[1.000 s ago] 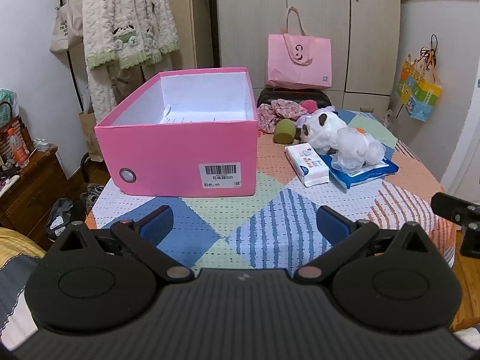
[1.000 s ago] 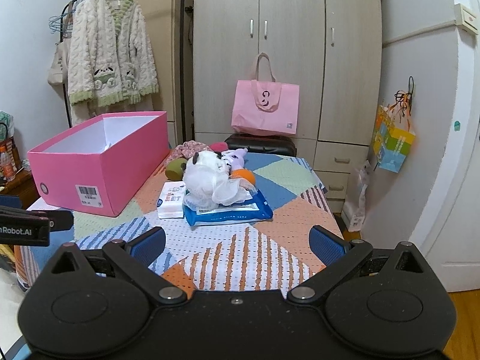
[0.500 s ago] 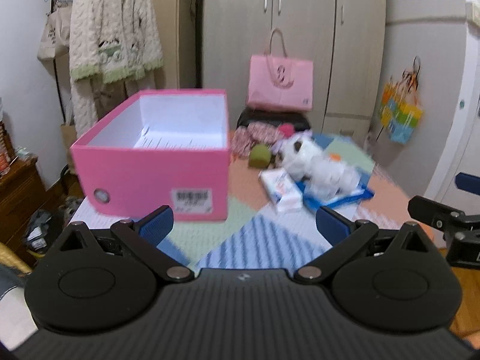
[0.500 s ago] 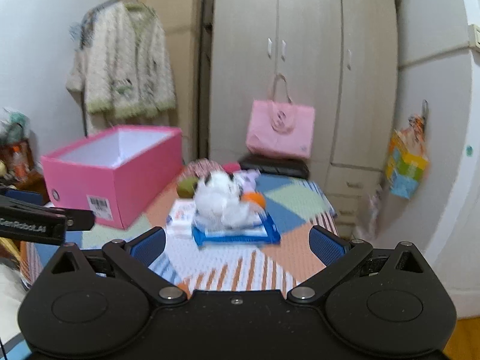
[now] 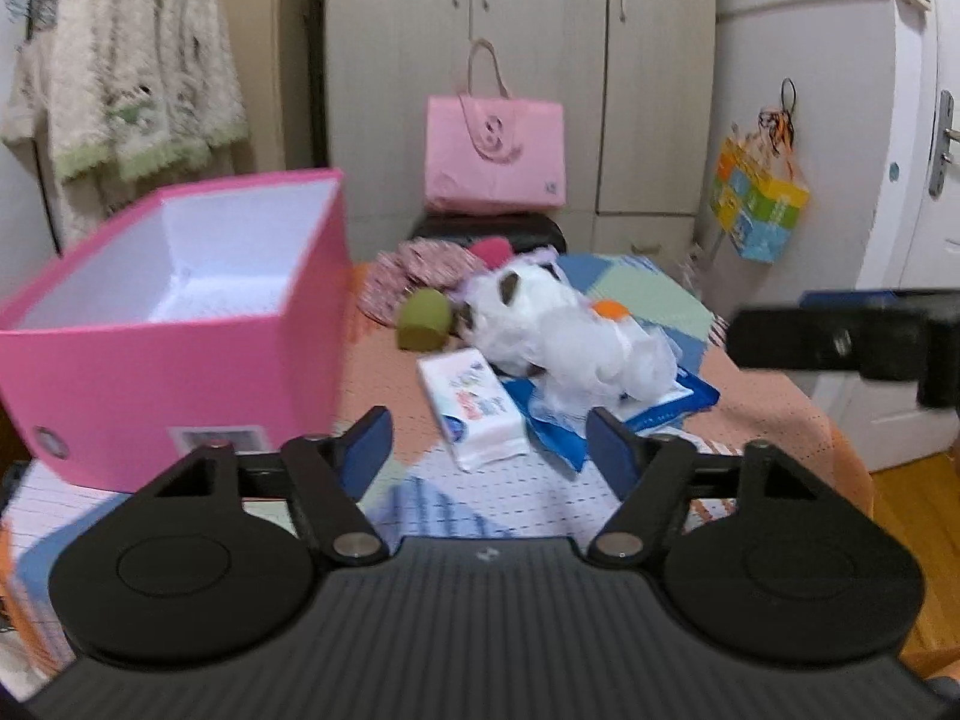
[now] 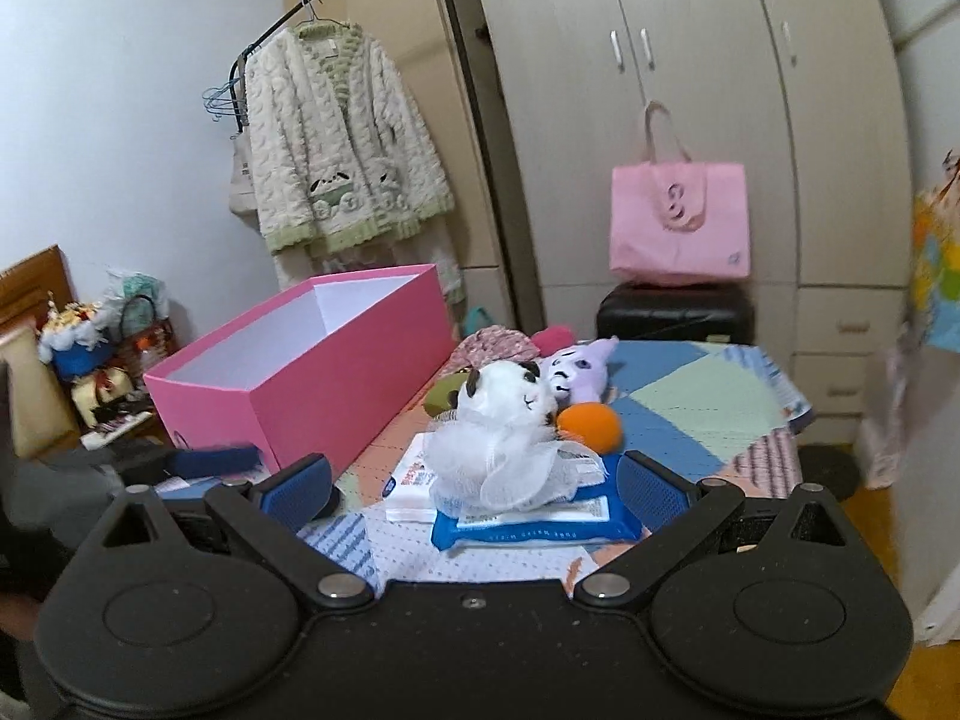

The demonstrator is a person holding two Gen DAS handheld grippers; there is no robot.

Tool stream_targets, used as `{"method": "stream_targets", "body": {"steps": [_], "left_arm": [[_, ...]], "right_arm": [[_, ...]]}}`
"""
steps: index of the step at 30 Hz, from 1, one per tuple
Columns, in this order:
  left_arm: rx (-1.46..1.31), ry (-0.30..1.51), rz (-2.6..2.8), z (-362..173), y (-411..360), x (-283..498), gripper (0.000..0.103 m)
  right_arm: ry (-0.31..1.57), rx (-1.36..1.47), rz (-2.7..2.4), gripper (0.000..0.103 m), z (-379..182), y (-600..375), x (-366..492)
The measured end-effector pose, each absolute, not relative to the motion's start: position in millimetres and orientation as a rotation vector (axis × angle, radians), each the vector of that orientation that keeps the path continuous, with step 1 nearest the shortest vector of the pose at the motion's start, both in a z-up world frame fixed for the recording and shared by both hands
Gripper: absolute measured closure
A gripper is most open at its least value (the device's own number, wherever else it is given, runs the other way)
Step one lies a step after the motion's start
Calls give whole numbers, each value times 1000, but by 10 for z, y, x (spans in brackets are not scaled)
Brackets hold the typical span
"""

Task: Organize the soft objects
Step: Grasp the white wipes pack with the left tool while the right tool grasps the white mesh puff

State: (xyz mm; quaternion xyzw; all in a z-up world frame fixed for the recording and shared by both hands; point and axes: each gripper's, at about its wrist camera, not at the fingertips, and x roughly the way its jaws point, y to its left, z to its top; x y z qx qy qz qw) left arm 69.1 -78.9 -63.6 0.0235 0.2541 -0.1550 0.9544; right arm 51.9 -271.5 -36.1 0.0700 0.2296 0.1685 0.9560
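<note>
Patchwork cloth covers the worktop (image 6: 708,402), wardrobe doors behind it. Going left to right: the open pink box (image 5: 180,324) sits ahead-left of the left claw (image 5: 489,441). That claw's jaws have just been closing, now roughly half apart, nothing between them, and a white tissue pack (image 5: 474,411) lies just past its tips. The right claw (image 6: 474,489) is spread wide and empty too. Right in front of it a white mesh pouf (image 6: 492,465) sits on a blue wipes pack (image 6: 534,525), with a white plush (image 6: 510,390), purple plush (image 6: 576,369) and orange ball (image 6: 591,426) bunched just beyond.
</note>
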Motion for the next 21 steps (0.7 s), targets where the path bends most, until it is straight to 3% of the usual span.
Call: {"method": "stream_targets", "body": {"steps": [7,15,18,21], "left_arm": [[102,543,-225,-815,-981,1087,40],[129,581,-240,-992,-1068,1390,40],[121,579,-252,-976,-1056,1403,40],[107,598,-252,-988,-1018,1420,40]], "right_arm": [[515,179,398,1,-469,-2746,985],[575,178,357,9,-741,-2655,1429],[614,222,361,17,-831,-2706,1544],[631,226,356,39,-903,-2748,1599]]}}
